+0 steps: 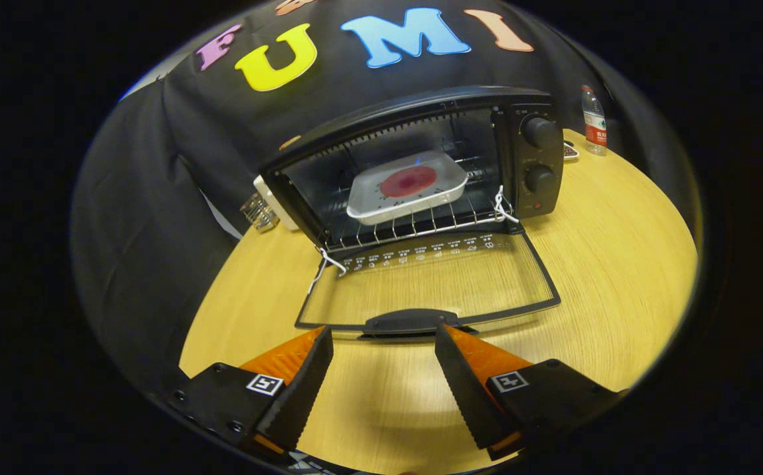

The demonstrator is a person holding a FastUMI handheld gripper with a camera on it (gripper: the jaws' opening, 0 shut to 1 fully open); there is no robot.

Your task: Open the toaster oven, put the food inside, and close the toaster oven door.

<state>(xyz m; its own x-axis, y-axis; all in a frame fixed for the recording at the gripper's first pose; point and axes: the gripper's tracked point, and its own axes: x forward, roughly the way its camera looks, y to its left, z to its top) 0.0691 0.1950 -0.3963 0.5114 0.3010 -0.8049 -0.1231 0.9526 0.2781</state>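
White and shallow, the tray (407, 187) we see on the wire rack (414, 224) inside the toaster oven (421, 165) holds a round red piece of food (408, 181); its long side runs across the opening. We see the oven facing us on the wooden table (618, 264), its glass door (430, 280) folded flat, handle (411, 321) just ahead of our gripper (384, 336), whose fingers are spread and hold nothing.

Nothing here can truly be read. A row of small white markings runs along the hinge edge of the oven door (421, 277), too tiny to make out. The water bottle (594, 122) label is blurred.
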